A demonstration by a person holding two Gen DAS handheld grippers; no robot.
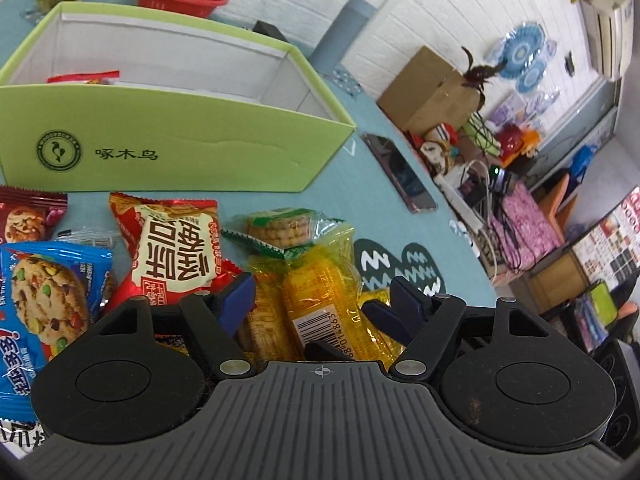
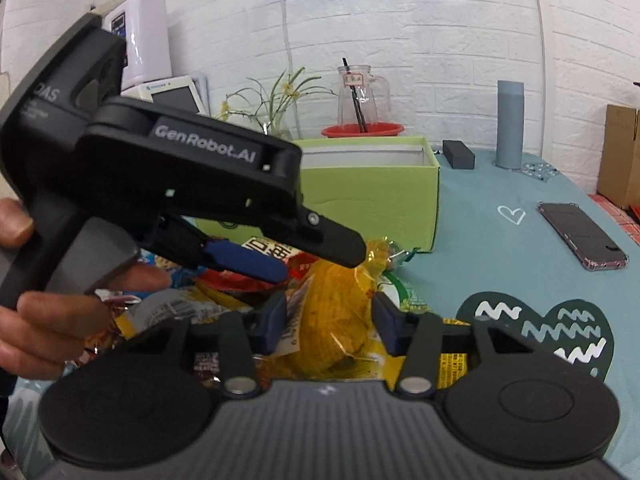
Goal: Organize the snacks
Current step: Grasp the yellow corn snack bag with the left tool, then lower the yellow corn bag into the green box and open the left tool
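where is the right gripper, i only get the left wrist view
observer: close beside yours. The right gripper has its pads against both sides of a yellow packet.
operator: anything between it and the green box
observer: the left gripper reaches in from the left, its fingers over the snack pile in front of the green box.
operator: what's behind the box
observer: a leafy plant with small yellow flowers, against the white brick wall.
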